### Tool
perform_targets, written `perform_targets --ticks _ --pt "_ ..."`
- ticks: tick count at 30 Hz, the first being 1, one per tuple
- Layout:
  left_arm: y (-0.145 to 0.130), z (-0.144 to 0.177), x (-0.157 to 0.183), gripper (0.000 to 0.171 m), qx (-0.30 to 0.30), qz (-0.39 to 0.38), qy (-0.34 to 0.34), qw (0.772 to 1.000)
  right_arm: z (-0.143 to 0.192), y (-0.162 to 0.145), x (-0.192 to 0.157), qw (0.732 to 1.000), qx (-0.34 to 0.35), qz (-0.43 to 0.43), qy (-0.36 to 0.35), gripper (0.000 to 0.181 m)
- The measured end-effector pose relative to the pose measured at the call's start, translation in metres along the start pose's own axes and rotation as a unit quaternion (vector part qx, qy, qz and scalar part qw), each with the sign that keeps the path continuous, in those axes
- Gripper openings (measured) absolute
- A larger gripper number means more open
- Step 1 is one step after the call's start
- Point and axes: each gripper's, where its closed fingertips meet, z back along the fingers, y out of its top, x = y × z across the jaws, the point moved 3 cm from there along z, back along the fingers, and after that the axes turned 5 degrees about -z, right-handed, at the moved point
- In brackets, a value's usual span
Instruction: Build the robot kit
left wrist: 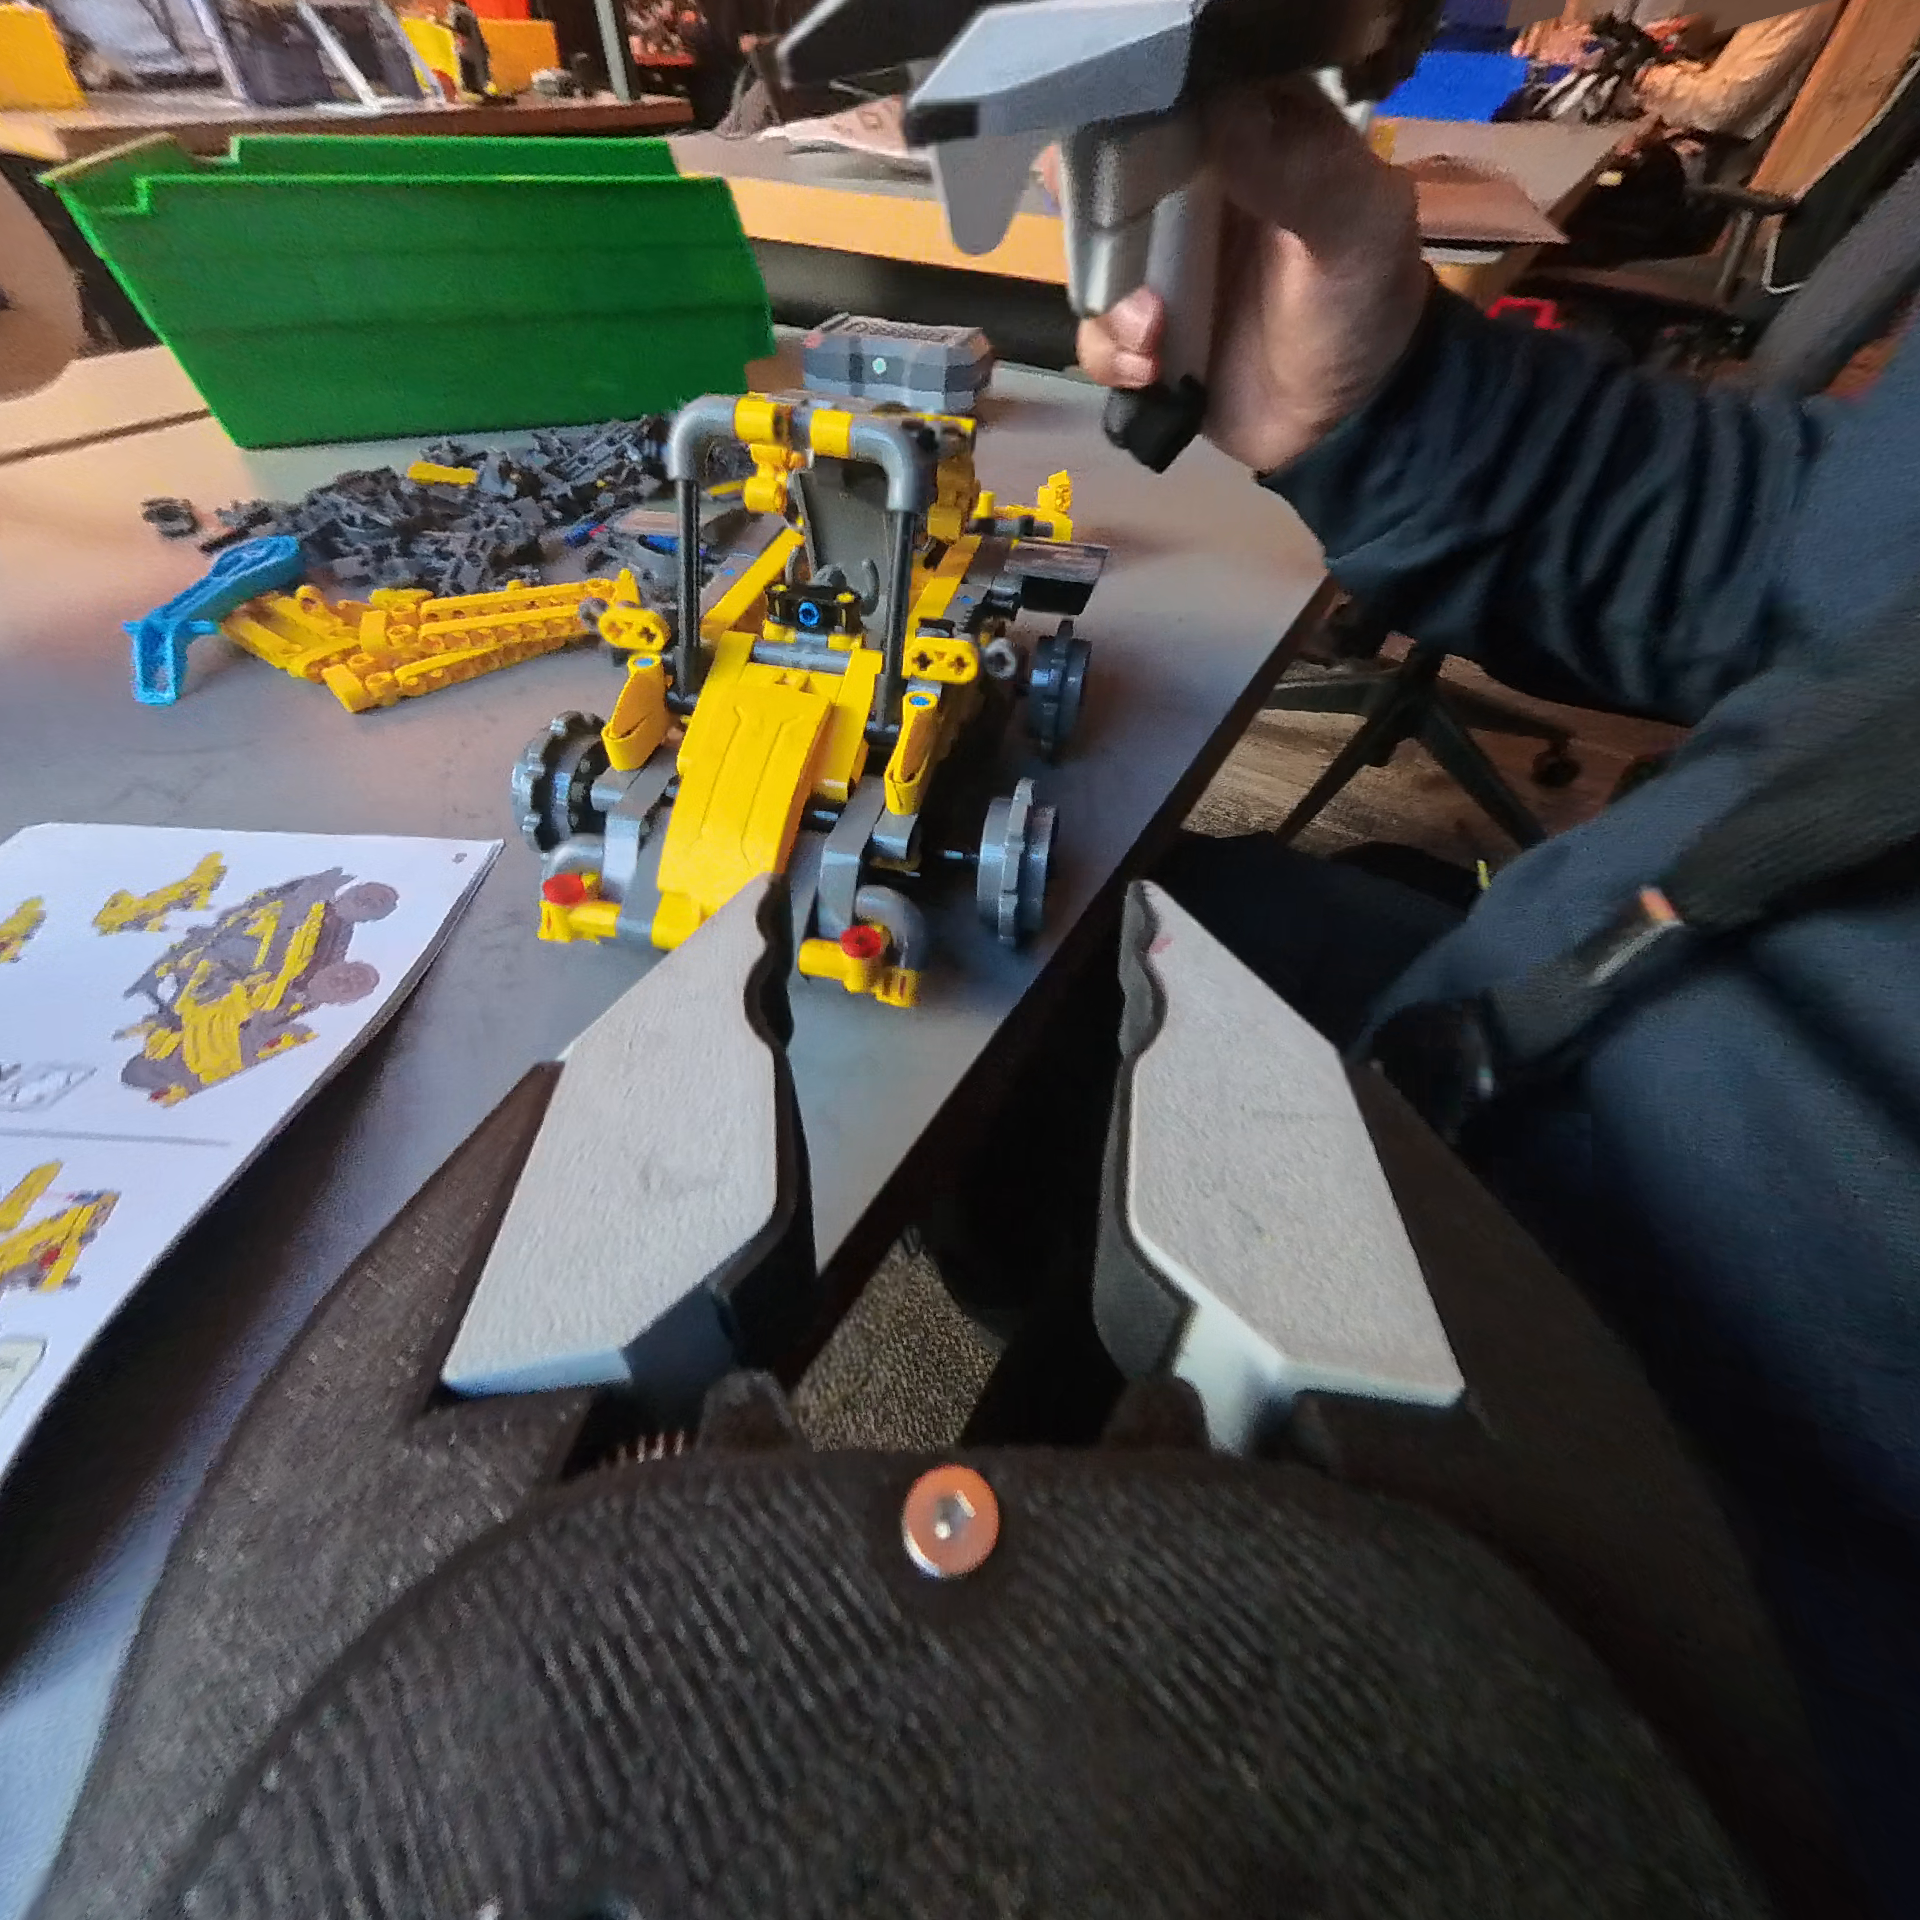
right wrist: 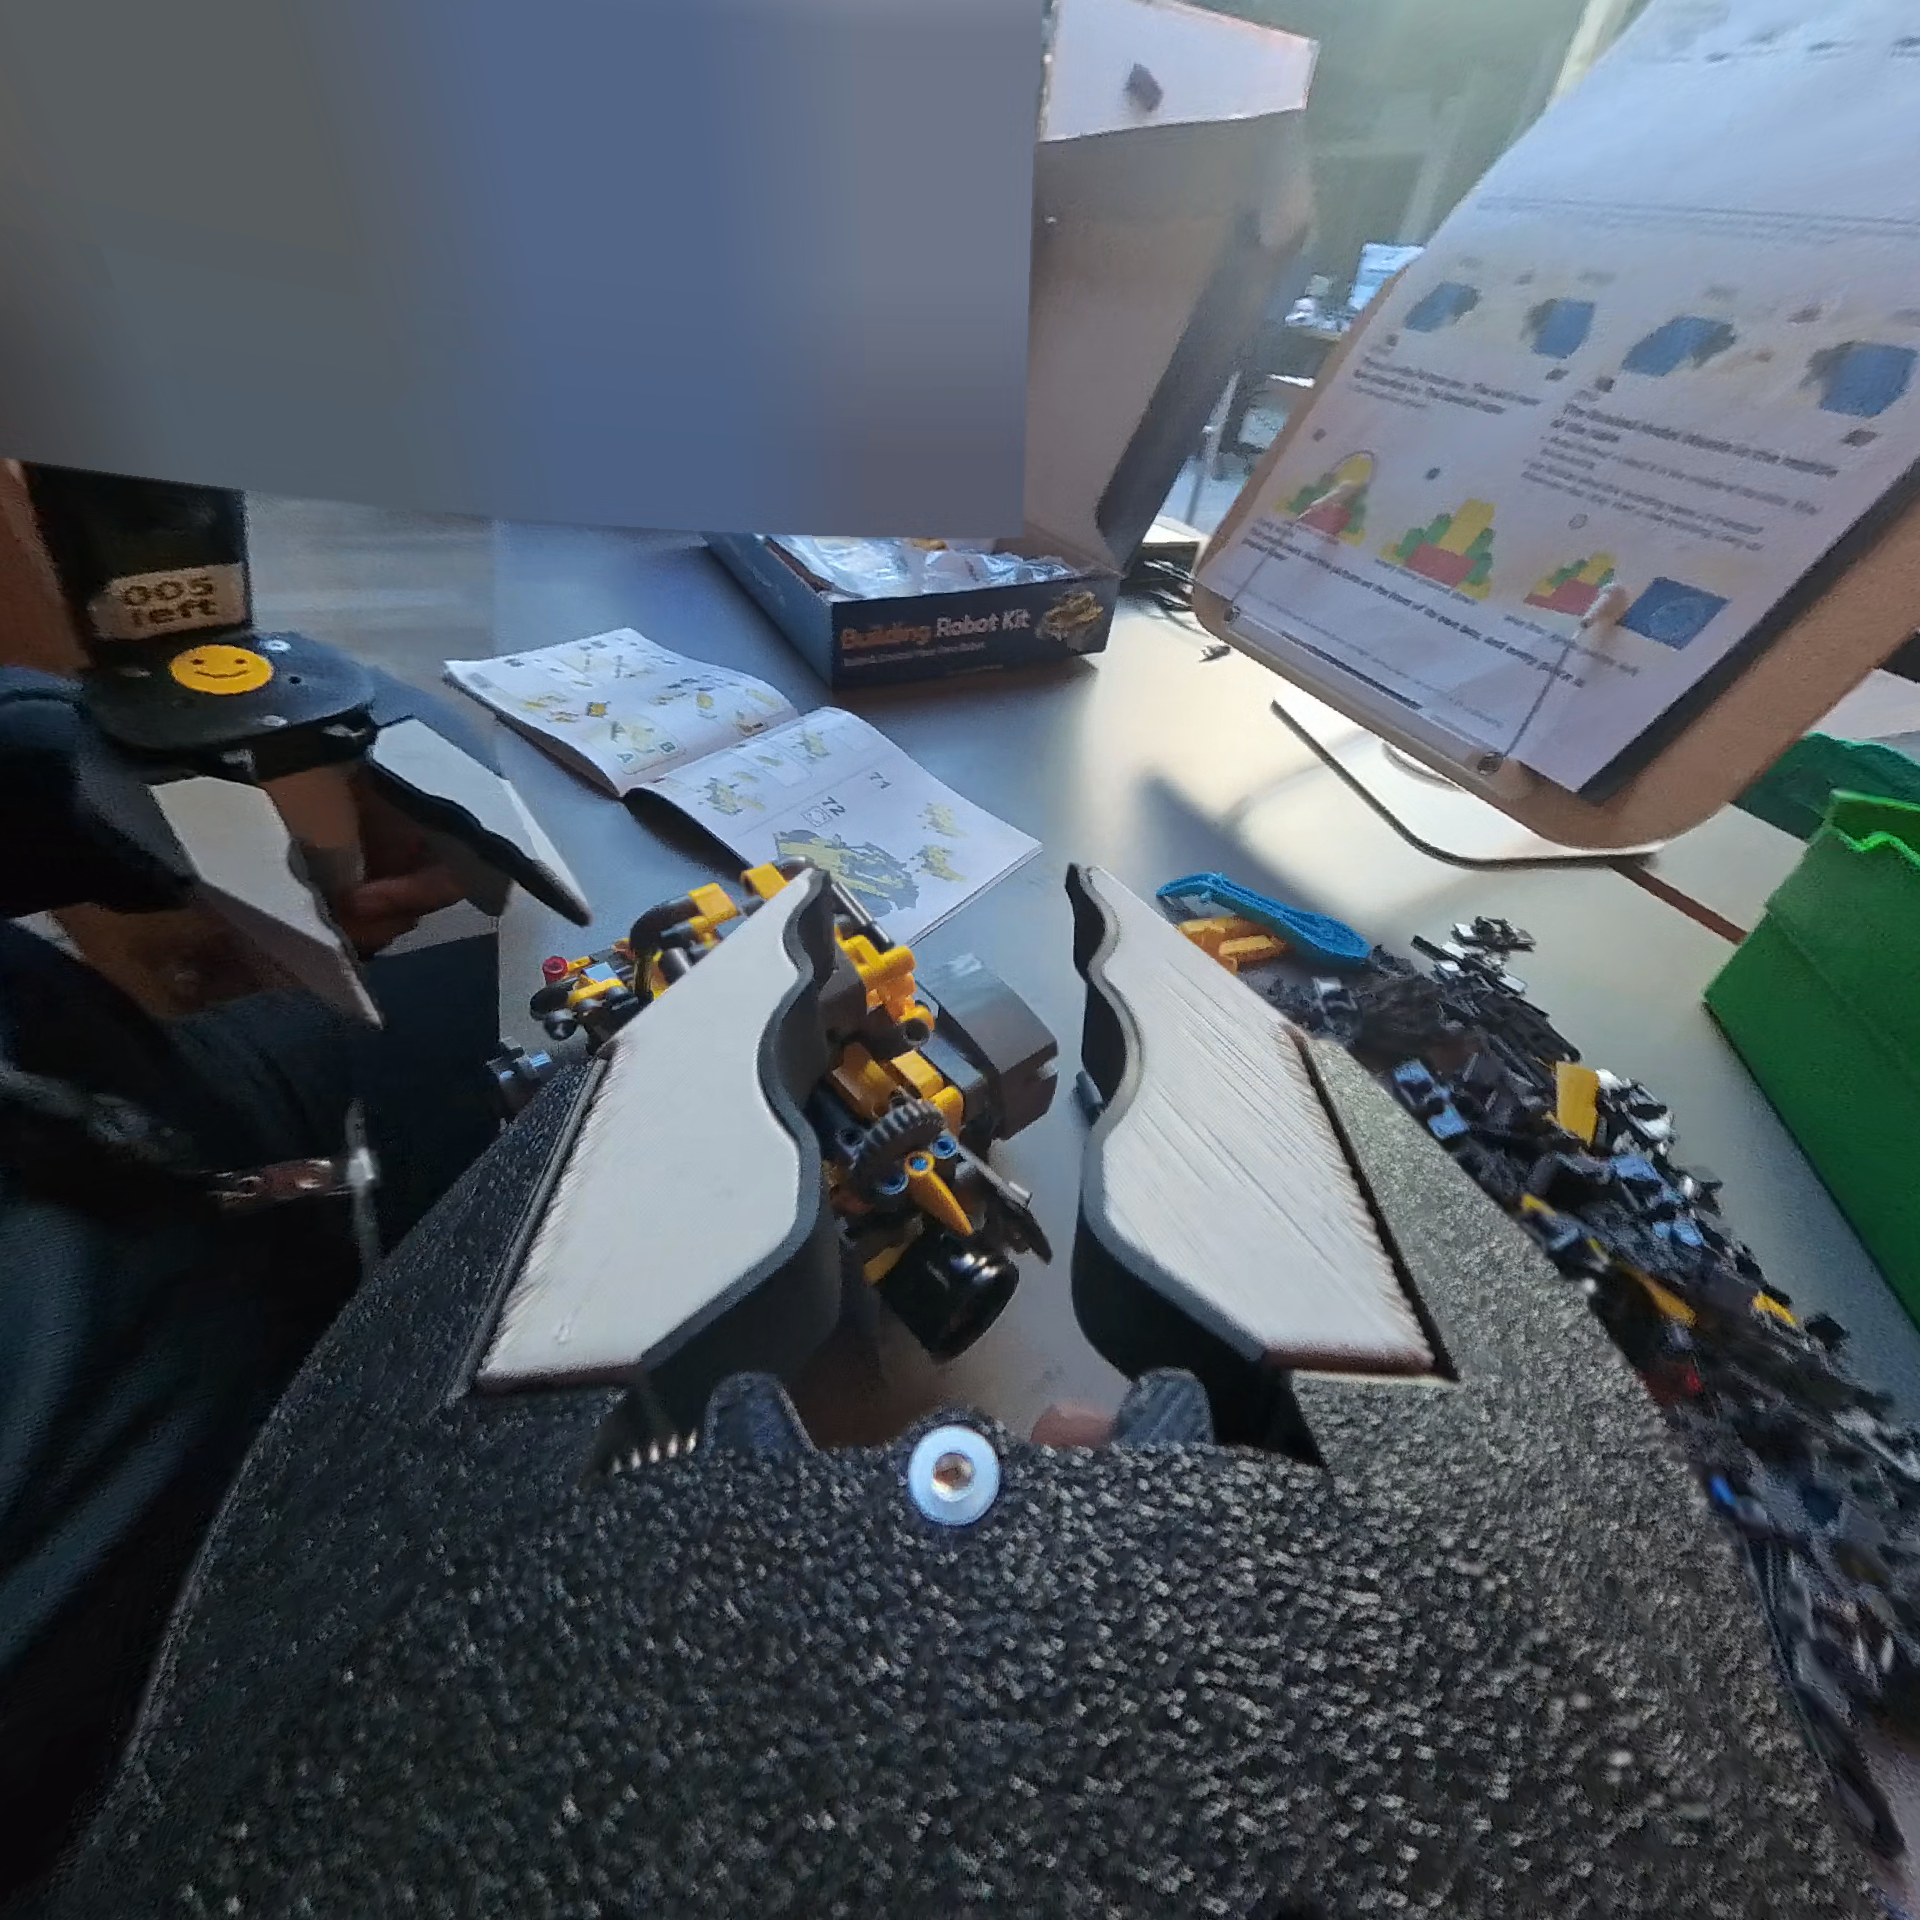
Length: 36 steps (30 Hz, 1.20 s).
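Note:
A yellow and grey brick-built vehicle (left wrist: 790,727) stands on the grey table (left wrist: 312,748) near its right edge. My left gripper (left wrist: 956,914) is open and empty. It sits just in front of the vehicle's nose, with its right finger past the table edge. My right gripper (right wrist: 951,894) is open and empty, held above the vehicle's rear (right wrist: 904,1101), which shows between and below its fingers. The right gripper (left wrist: 862,94), in a person's hand, shows high in the left wrist view. The left gripper (right wrist: 478,971) shows at the left of the right wrist view.
An open instruction booklet (left wrist: 208,987) (right wrist: 779,790) lies beside the vehicle. A pile of dark loose parts (left wrist: 468,509) (right wrist: 1558,1143), yellow beams (left wrist: 416,634) and a blue piece (left wrist: 197,613) lie before a green bin (left wrist: 416,291) (right wrist: 1829,1039). A kit box (right wrist: 935,613) and a board on a stand (right wrist: 1558,468) stand behind. The grippers' ends are close to 20 cm from one another. It is some 25 cm from my right tips to the blue piece (left wrist: 197,613).

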Motion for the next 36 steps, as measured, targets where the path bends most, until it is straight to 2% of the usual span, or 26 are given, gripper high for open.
perform_targets --ticks 2,5,8,13,18,21,25,27,29,30,32,34,36 --pt "-0.006 0.003 0.008 0.065 -0.023 0.03 -0.007 0.999 0.006 -0.004 -0.004 0.999 -0.007 -0.023 -0.022 0.045" --pt "-0.017 0.004 0.032 0.082 -0.065 0.113 -0.06 0.99 0.016 -0.016 -0.012 0.995 -0.04 -0.094 -0.023 0.06" --pt "-0.018 0.006 0.052 0.085 -0.082 0.153 -0.066 0.983 0.035 -0.018 -0.023 0.99 -0.042 -0.129 -0.029 0.055" --pt "-0.006 0.006 0.066 0.08 -0.088 0.123 -0.033 0.988 0.066 -0.02 -0.032 0.989 -0.036 -0.137 -0.053 0.051" --pt "0.0 -0.011 0.08 0.075 -0.075 0.096 -0.053 0.991 0.073 -0.024 -0.039 0.991 -0.007 -0.12 -0.053 0.05" --pt "-0.007 -0.018 0.077 0.07 -0.055 0.098 -0.055 0.992 0.066 -0.027 -0.029 0.991 0.014 -0.123 -0.059 0.053" --pt "-0.013 -0.025 0.065 0.069 -0.045 0.095 -0.073 0.992 0.052 -0.012 -0.009 0.99 0.054 -0.117 -0.053 0.057" --pt "-0.011 -0.023 0.055 0.065 -0.04 0.082 -0.079 0.993 0.046 -0.003 0.006 0.99 0.07 -0.106 -0.06 0.057" --pt "-0.007 -0.017 0.045 0.054 -0.035 0.068 -0.091 0.993 0.039 0.001 0.019 0.99 0.076 -0.103 -0.063 0.057" --pt "-0.006 -0.014 0.039 0.055 -0.034 0.066 -0.091 0.993 0.035 0.0 0.025 0.99 0.072 -0.103 -0.065 0.057" --pt "-0.005 -0.008 0.032 0.061 -0.039 0.084 -0.113 0.989 0.029 -0.003 0.035 0.991 0.059 -0.099 -0.068 0.057" --pt "-0.002 0.0 0.03 0.06 -0.041 0.124 -0.164 0.978 0.024 -0.007 0.039 0.992 0.052 -0.096 -0.069 0.057" --pt "0.003 0.006 0.018 0.06 -0.03 0.151 -0.169 0.974 0.021 -0.01 0.039 0.992 0.049 -0.096 -0.065 0.056"
